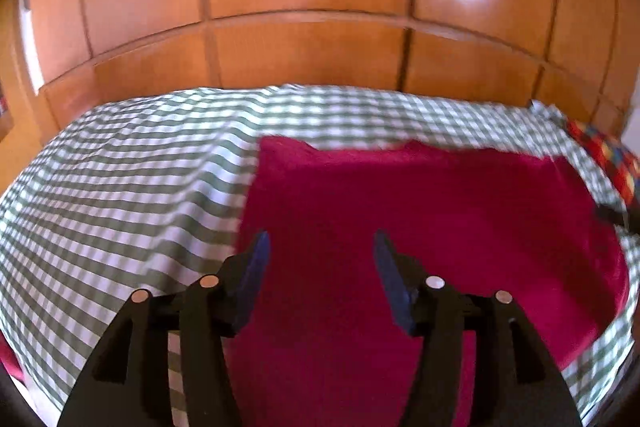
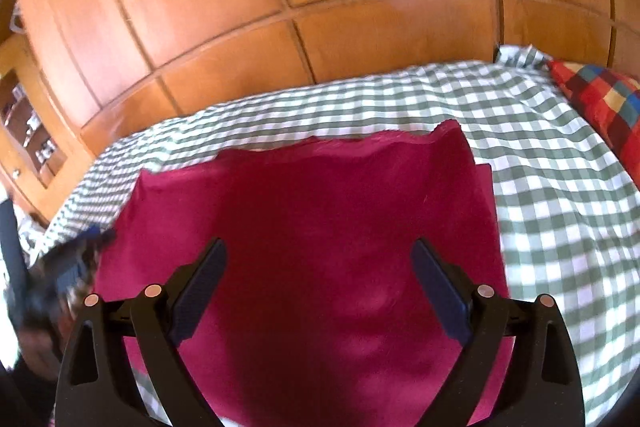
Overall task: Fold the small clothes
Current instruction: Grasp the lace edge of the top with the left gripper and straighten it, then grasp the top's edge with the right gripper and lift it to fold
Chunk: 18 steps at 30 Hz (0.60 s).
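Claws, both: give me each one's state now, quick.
Left claw: open, holding nothing, above the red garment.
Right claw: open, holding nothing.

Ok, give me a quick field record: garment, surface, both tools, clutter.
garment: red garment, lying flat, right side folded over
surface: green checked bedsheet
left tool: open, nothing between the fingers, over the garment's left part
right tool: open, empty, over the garment
clutter: patchwork cushion at the bed's right end

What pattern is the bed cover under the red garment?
Green-and-white gingham check bed cover, clearest in the right wrist view.
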Each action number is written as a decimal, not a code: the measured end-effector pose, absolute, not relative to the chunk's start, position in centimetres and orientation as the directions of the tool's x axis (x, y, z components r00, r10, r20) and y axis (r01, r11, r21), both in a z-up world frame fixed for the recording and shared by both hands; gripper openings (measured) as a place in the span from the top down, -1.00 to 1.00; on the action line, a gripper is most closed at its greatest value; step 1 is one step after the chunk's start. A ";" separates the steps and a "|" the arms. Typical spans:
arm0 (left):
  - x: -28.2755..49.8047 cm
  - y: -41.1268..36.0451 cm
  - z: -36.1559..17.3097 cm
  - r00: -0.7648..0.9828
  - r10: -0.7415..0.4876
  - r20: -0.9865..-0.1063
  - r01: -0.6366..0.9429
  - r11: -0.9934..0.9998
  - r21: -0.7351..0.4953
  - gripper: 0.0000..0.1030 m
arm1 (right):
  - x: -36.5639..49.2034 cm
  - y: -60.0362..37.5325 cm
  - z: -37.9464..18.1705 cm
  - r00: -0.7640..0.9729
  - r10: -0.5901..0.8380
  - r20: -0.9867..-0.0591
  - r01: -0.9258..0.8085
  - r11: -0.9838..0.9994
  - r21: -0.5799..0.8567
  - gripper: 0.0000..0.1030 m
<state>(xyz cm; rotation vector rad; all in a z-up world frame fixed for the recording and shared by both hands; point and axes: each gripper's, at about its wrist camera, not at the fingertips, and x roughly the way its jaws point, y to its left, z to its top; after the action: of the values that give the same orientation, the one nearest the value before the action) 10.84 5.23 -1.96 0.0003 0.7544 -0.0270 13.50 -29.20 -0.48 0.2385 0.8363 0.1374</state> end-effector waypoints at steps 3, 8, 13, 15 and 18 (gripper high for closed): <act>11.6 3.6 -3.7 0.670 -0.039 -0.741 0.046 0.999 -0.011 -0.11 | 16.4 -31.8 -3.2 0.592 0.104 -0.799 0.123 0.969 0.217 -0.79; 11.6 3.4 -4.5 0.653 -0.035 -0.757 0.025 0.999 -0.026 -0.14 | 16.1 -33.4 -4.7 0.605 0.124 -0.786 0.131 0.959 0.252 -0.76; 10.6 3.6 -3.5 0.673 -0.037 -0.738 0.020 0.999 -0.031 -0.15 | 14.9 -33.0 -3.7 0.627 0.124 -0.769 0.079 0.972 0.220 -0.76; 10.0 3.8 -3.0 0.689 -0.035 -0.724 0.020 0.999 -0.029 -0.20 | 14.4 -33.5 -3.0 0.647 0.143 -0.749 0.079 0.965 0.252 -0.76; 9.3 3.8 -2.4 0.701 -0.045 -0.711 0.027 0.999 -0.037 -0.23 | 13.2 -34.7 -2.1 0.672 0.159 -0.724 0.092 0.952 0.294 -0.79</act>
<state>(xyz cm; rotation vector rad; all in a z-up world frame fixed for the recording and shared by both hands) 9.32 3.79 -2.37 -0.0240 0.7925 -0.0402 13.25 -34.70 -2.14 0.3198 0.8371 0.0384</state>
